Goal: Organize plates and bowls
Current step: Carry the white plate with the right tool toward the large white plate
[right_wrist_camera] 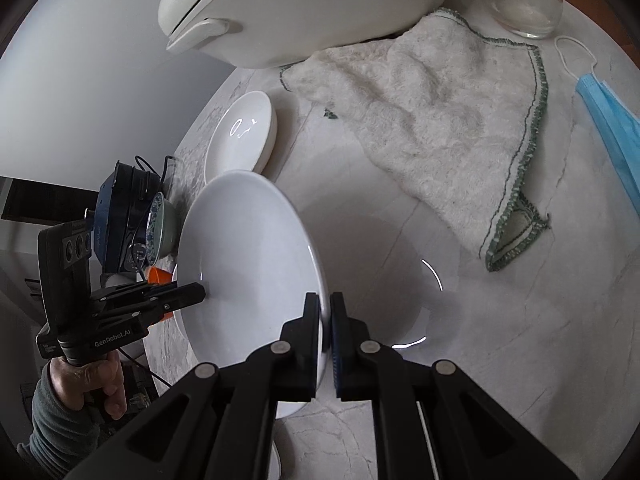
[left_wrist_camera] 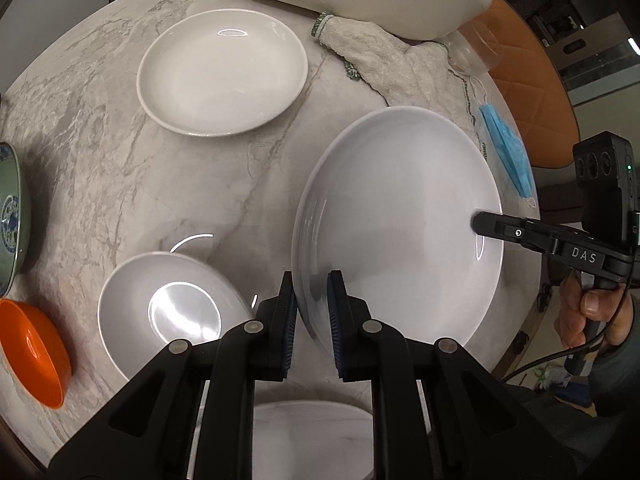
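Plate (left_wrist_camera: 400, 216), large and white, is held tilted above the worktop (left_wrist_camera: 100, 128) by both tongs at once: the left tongs (left_wrist_camera: 313, 300) are clamped on its near rim, and the right tongs (right_wrist_camera: 325, 320) are closed tight on the opposite rim, seen edge-on from that side. Each handle is gripped by a hand (right_wrist_camera: 94, 384) in a grey sleeve.

Just left of the left tongs a second white plate (left_wrist_camera: 168, 312) lies flat on the marble, and a third white plate (left_wrist_camera: 222, 72) is set farther off, well apart from the others; three white plates are counted in all. At the left edge an orange bowl (left_wrist_camera: 32, 356) lies tipped on its side, and a green bowl with blue-and-white patterning inside (left_wrist_camera: 10, 216) is seen beside it, two bowls in total. Nothing is seen inside any plate or the orange bowl.

Beyond the lifted plate, one cream towel with green stitching (right_wrist_camera: 432, 128), one blue face mask (right_wrist_camera: 612, 120), one clear glass (right_wrist_camera: 528, 4) and one white lidded appliance (right_wrist_camera: 304, 8) are spread along the far side.
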Tool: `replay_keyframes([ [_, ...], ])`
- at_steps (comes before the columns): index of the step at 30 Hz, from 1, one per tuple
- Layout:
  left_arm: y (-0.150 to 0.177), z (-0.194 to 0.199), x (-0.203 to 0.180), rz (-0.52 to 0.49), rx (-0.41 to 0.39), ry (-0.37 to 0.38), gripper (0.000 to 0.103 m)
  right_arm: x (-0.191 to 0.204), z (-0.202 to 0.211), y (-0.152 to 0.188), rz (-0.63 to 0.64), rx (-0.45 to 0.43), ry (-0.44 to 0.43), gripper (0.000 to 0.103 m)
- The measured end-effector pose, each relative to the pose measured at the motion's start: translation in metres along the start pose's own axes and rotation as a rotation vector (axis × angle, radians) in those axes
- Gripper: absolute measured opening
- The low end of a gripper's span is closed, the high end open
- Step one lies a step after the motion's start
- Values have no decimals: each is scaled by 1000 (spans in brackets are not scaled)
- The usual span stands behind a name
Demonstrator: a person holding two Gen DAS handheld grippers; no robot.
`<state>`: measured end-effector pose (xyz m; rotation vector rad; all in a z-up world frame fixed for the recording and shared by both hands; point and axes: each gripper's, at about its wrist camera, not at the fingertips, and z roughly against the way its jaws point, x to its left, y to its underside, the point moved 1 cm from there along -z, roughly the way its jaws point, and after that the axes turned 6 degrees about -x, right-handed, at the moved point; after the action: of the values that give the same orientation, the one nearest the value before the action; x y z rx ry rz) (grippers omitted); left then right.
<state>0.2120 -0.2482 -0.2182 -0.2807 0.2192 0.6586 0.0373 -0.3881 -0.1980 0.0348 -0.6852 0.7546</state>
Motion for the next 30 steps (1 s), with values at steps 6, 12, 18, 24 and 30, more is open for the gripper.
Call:
replay_keyframes([
  [6,48,40,3,44,-45,12,13,22,12,23,42,38,-16,8],
  [12,118,83,17,114,-96,11,13,53,14,59,101,101,-46,8],
  [18,188,110,43,210,-122,-1,13,84,-2,98,153,181,-69,8],
  [24,252,121,70,302,-136,-1,13,112,-23,128,212,245,-72,8],
  [30,299,118,89,365,-133,1,13,127,-39,152,257,284,-59,8],
])
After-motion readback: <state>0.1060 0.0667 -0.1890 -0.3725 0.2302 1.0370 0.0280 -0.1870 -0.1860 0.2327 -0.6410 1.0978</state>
